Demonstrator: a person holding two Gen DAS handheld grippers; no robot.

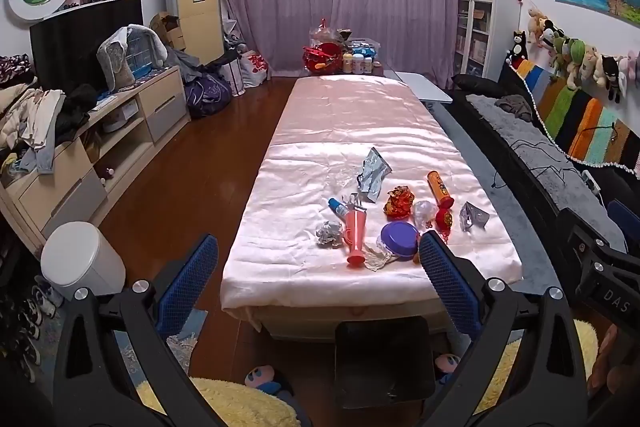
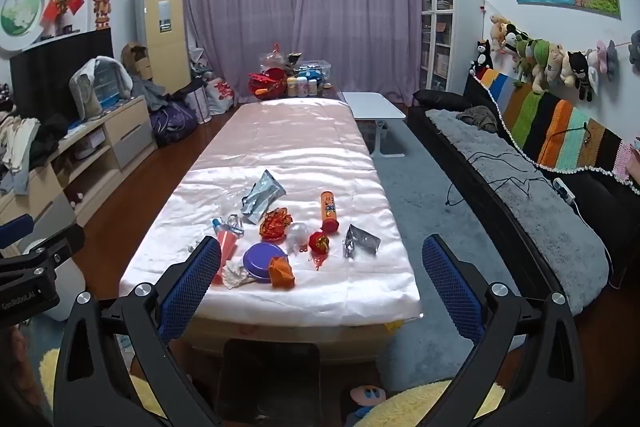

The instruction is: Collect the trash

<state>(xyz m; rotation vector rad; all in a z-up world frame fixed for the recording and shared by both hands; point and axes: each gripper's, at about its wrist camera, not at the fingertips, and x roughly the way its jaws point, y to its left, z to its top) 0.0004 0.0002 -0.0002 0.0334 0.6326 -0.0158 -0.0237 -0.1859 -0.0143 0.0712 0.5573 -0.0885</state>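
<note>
Scattered trash is lying on the pink-covered table [image 1: 360, 131], all at its near end: a purple lid [image 1: 399, 239], crumpled foil [image 1: 330, 234], a silver pouch [image 1: 373, 174], an orange tube [image 1: 439, 189]. I am hovering my left gripper [image 1: 318, 267] and right gripper [image 2: 322, 267] short of it, both spread wide, holding nothing. I am judging the nearest piece best first, for the white bin [image 1: 82, 259] left of the table.

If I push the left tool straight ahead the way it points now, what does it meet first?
Probably the near end of the pink cloth on the table, just short of the trash. The left tool is open and empty; the red cone and purple lid lie next along that line. Depth is unclear.
</note>
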